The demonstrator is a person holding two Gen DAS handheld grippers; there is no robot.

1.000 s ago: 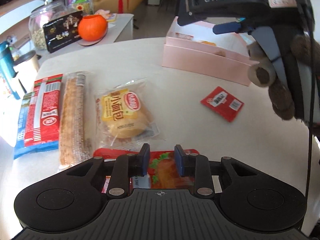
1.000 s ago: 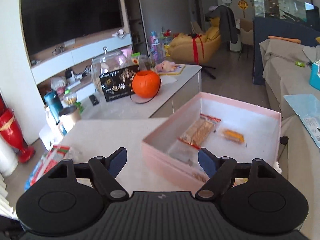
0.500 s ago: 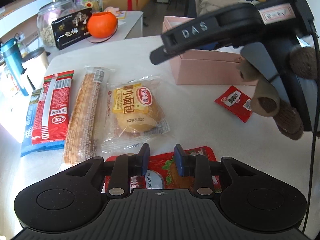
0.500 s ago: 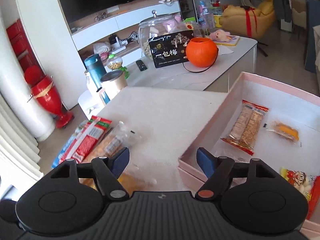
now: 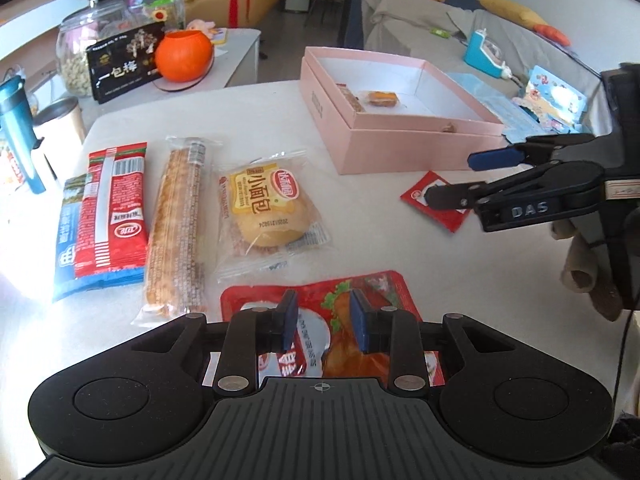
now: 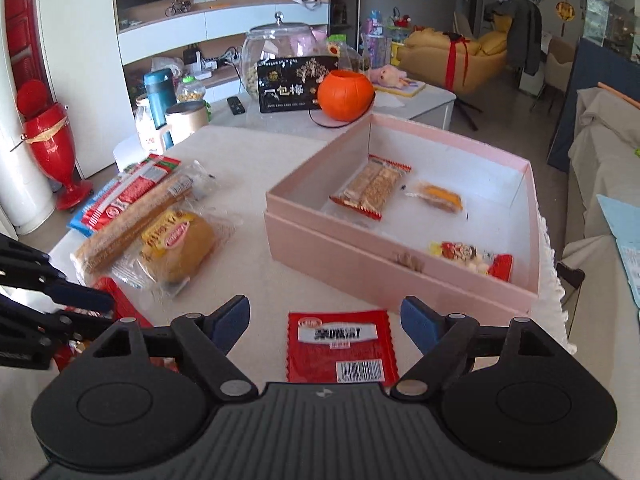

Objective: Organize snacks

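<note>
A small red sachet [image 6: 342,348] lies on the white table just in front of the open pink box [image 6: 360,256]. My right gripper [image 6: 326,316] hovers over the sachet with its jaws wide and still opening; the pads do not touch it. The left wrist view shows that gripper [image 5: 456,178] reaching in from the right above the sachet [image 5: 416,196]. My left gripper [image 5: 323,320] hangs over a large red pouch [image 5: 360,288], jaws drawn close with nothing gripped. A bun packet [image 5: 264,208], a long stick snack [image 5: 176,228] and a red packet [image 5: 112,208] lie to the left.
The box [image 5: 400,148] holds a cracker bar packet [image 6: 372,188], a small orange packet [image 6: 438,196] and a red-and-yellow packet [image 6: 472,256]. An orange pumpkin bucket [image 5: 184,56], a glass jar [image 6: 276,52] and a teal bottle [image 5: 16,132] stand beyond the table's far and left edges.
My right gripper swung from above the pink box down to the red sachet in front of it. The left gripper drew back a little, so more of the red pouch shows.
</note>
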